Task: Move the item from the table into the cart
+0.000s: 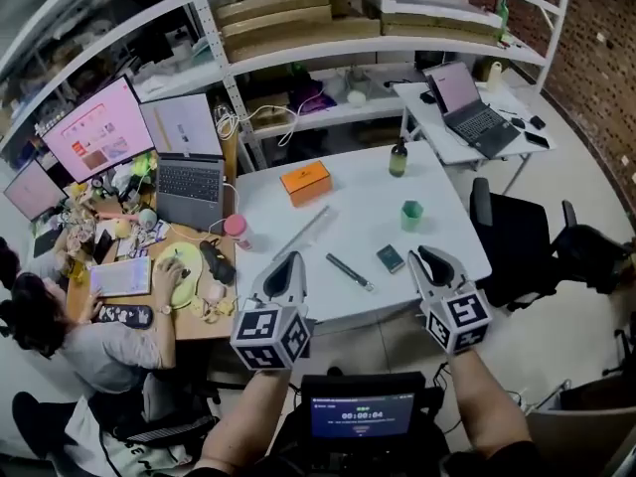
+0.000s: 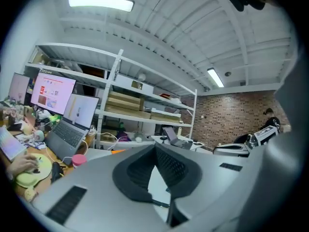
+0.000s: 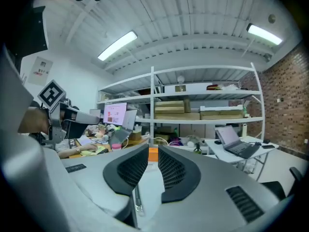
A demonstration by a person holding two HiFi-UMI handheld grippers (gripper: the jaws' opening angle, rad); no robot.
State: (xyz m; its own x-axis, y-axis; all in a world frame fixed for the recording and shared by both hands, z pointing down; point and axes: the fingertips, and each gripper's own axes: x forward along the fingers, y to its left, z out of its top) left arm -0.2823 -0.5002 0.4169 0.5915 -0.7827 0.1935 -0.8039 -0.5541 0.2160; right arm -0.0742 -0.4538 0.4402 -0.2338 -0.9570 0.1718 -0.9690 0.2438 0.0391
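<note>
Approaching the near edge of the white table (image 1: 368,197), ahead of any pick. Read the left gripper (image 1: 287,269) as closed tip to tip and empty. Read the right gripper (image 1: 430,262) as parted by a narrow slit, gripping nothing. Note candidate items lying untouched: orange box (image 1: 305,181) toward the far edge, dark flat device (image 1: 390,258) and pen (image 1: 348,271) by the near edge. Next, as judged: select one item, widen the jaws, lower over it, close. Locate the cart first; not identifiable in any view.
</note>
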